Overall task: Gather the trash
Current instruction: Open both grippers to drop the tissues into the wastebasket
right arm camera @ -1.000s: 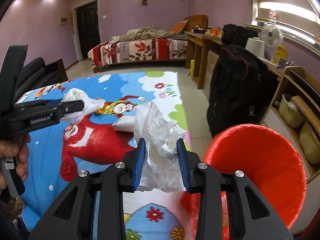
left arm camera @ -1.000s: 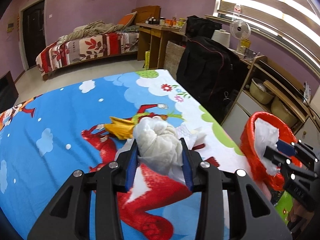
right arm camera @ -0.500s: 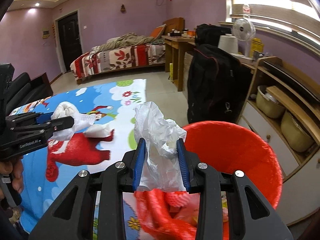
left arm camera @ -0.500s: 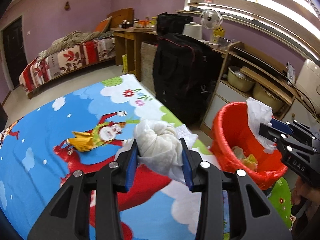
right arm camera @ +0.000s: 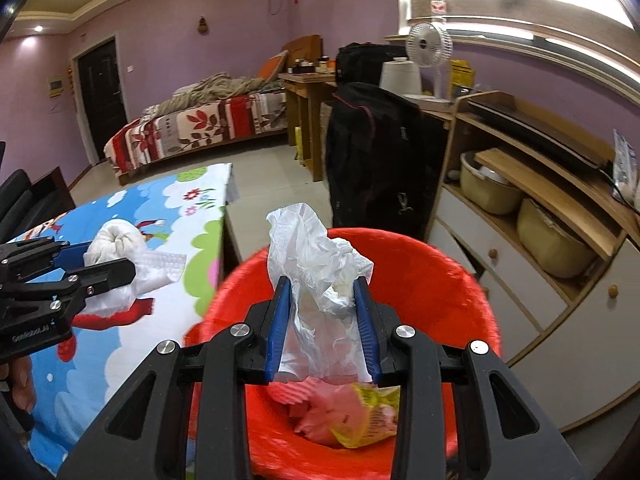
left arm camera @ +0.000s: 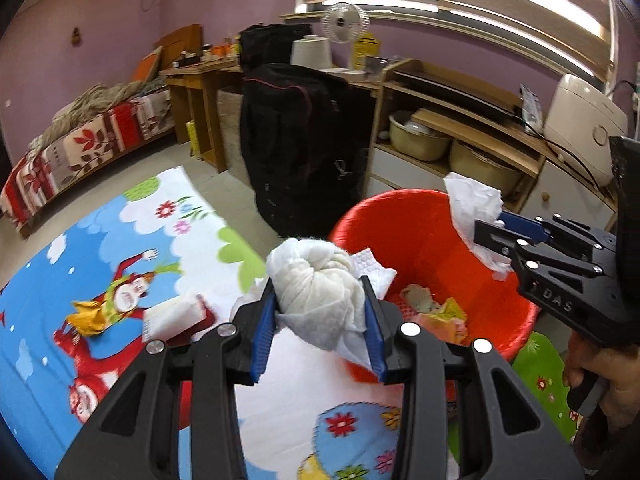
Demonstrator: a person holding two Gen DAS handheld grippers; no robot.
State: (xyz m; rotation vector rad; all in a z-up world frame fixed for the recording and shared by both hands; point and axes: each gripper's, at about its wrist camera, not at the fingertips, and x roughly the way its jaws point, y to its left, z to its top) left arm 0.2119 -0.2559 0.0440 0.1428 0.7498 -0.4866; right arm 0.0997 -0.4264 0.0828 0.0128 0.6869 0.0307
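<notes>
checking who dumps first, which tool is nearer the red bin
Right. The right tool holds its crumpled white bag over the red bin. The left tool, with a balled tissue, is at the bin's near rim.

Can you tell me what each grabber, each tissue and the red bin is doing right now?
left gripper: shut on the balled tissue.
balled tissue: held beside the bin.
right gripper: shut on the crumpled tissue.
crumpled tissue: held above the bin.
red bin: uncovered, trash inside.
</notes>
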